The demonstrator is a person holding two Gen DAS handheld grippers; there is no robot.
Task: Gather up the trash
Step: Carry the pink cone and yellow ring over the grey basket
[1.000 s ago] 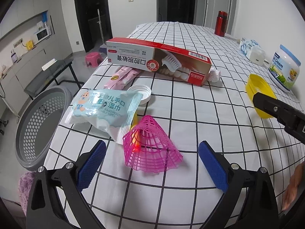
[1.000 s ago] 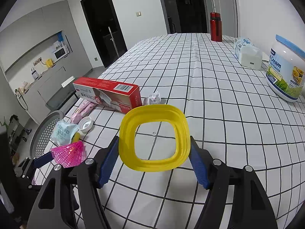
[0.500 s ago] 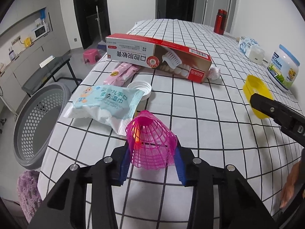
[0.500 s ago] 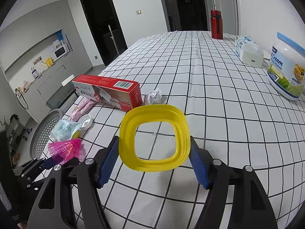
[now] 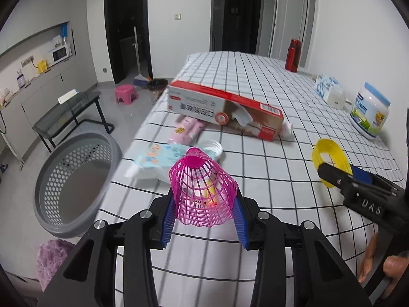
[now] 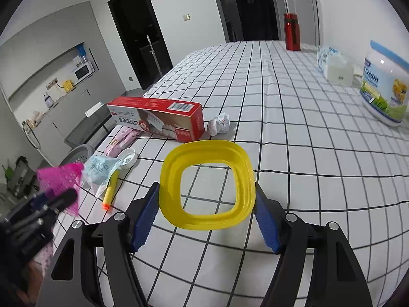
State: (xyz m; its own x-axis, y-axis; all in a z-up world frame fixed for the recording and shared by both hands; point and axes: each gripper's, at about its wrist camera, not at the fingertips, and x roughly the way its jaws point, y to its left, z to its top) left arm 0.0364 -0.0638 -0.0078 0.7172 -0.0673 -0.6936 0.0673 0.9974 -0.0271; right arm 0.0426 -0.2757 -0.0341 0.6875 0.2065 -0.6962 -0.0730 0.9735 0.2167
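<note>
My left gripper (image 5: 203, 226) is shut on a pink plastic mesh cone (image 5: 202, 192) and holds it lifted above the checked table edge. The cone also shows blurred in the right wrist view (image 6: 60, 183). My right gripper (image 6: 205, 221) is shut on a yellow plastic ring (image 6: 207, 184), held above the table; it shows in the left wrist view (image 5: 329, 162) too. On the table lie a red toothpaste box (image 5: 225, 113), a blue wet-wipe pack (image 5: 156, 162), a pink wrapper (image 5: 186, 130), a white lid (image 5: 212, 148), a crumpled paper ball (image 6: 218, 126) and a yellow foam dart (image 6: 111, 190).
A grey perforated basket (image 5: 74, 181) stands on the floor left of the table. A cream tub (image 5: 370, 113), a tissue pack (image 5: 329, 90) and a red bottle (image 5: 292, 55) stand along the right and far side. A glass side table (image 5: 69, 110) is beyond the basket.
My left gripper closed on the pink cone and lifted it off the table, uncovering the yellow dart. My right gripper kept holding the yellow ring, nearly still.
</note>
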